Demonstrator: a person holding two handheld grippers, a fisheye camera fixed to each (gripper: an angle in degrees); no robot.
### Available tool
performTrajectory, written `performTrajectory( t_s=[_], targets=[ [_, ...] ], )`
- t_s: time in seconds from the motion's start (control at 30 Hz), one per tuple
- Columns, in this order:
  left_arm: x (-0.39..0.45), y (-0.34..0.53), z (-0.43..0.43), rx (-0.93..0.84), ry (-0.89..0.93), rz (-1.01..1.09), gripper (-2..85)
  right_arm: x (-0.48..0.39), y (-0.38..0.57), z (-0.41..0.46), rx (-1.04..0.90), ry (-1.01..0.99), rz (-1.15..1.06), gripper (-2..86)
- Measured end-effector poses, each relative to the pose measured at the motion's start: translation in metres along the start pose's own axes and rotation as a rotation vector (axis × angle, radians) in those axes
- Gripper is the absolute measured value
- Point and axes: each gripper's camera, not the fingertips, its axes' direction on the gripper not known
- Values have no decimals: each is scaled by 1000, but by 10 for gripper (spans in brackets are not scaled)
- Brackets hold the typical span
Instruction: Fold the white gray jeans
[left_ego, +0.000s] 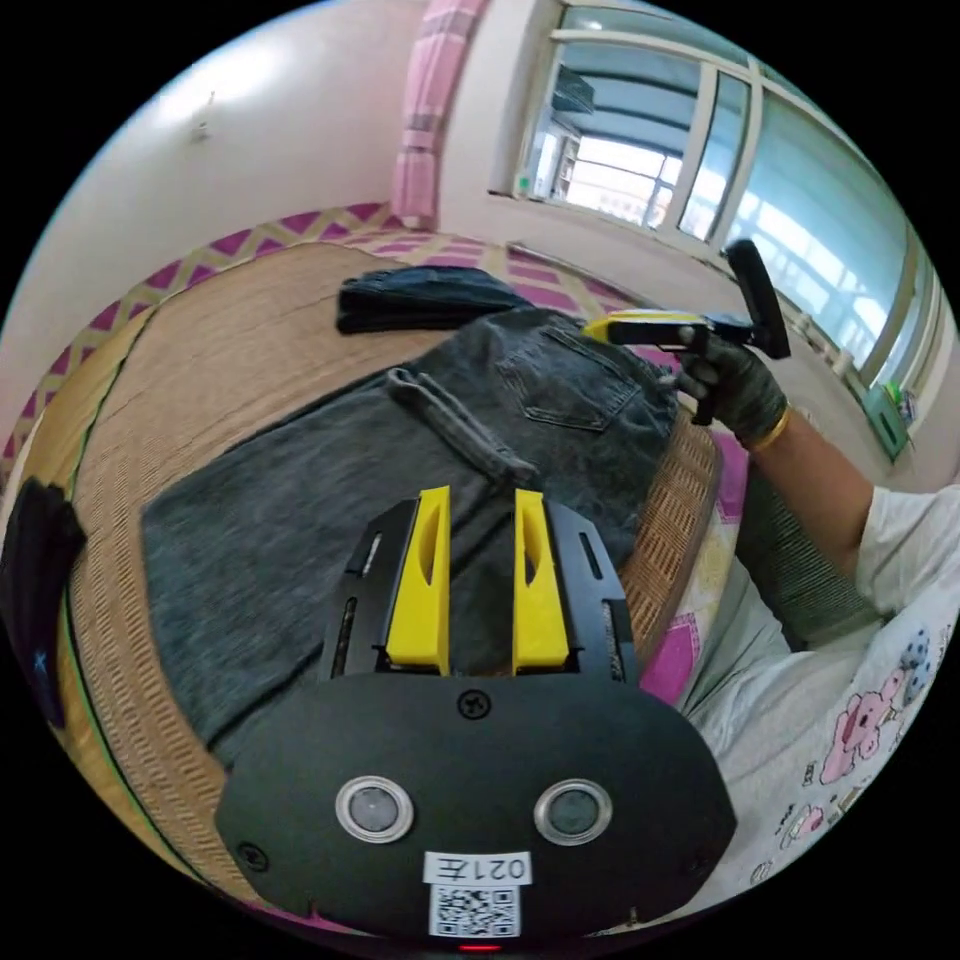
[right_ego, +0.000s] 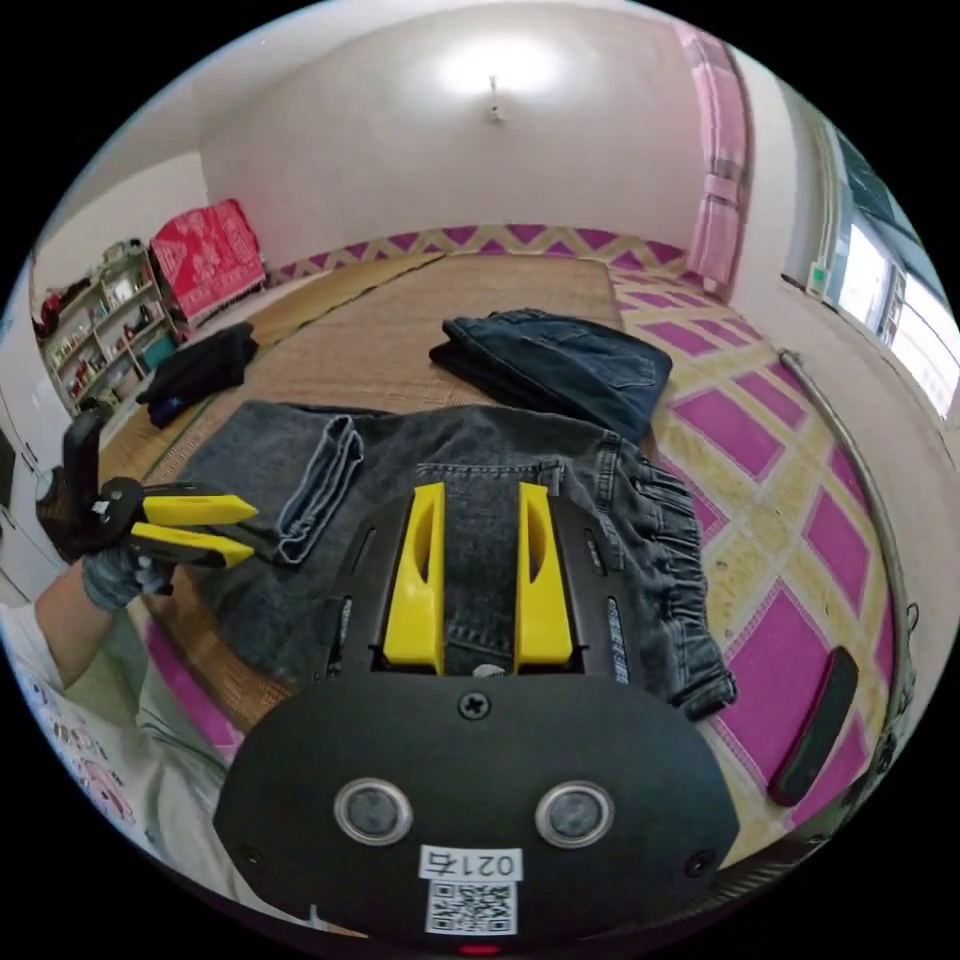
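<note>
The grey jeans (left_ego: 330, 480) lie flat on the woven mat (left_ego: 240, 330), already doubled leg on leg, with the waistband toward my right side and the leg ends toward my left. In the left gripper view my left tongs (left_ego: 478, 575) hover above the legs near the edge of the mat, and their yellow jaws stand apart with nothing between them. At about 2 o'clock in that view I see my right tongs (left_ego: 640, 328) in my gloved hand (left_ego: 735, 385), just over the waistband corner; from this side I cannot tell how wide they are. In the right gripper view the right tongs (right_ego: 480, 575) are over the back pocket (right_ego: 490, 480) area, jaws apart and empty, and the left tongs (right_ego: 195, 527) come in at 9 o'clock, a little open, close to a rolled fold of cloth (right_ego: 320, 475) that sits on top of the legs. I judge that the next step is to fold the legs over toward the waist. To do it well, I should first flatten that rolled fold, because it will make a bump inside the fold. Then I should take the leg ends with one pair of tongs at each corner, catch both layers together, lift low and carry them straight across, so the edges meet the waistband evenly. The dark folded jeans (right_ego: 560, 365) at 12 o'clock in the right gripper view lie near the waistband, so I must not drag my cloth onto them.
</note>
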Motion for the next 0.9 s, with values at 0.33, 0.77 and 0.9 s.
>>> performTrajectory(
  t_s=[0.33, 0.77, 0.9],
  targets=[
    [-3, -17, -8, 42, -13, -64, 8, 7, -3, 41, -121, -62, 66, 94],
    [-175, 135, -279, 307, -473, -450, -7, 7, -5, 36, -123, -71, 91, 87],
    [-255, 216, -279, 209, -507, -715, -6, 4, -5, 35, -128, -53, 85, 85]
  ],
)
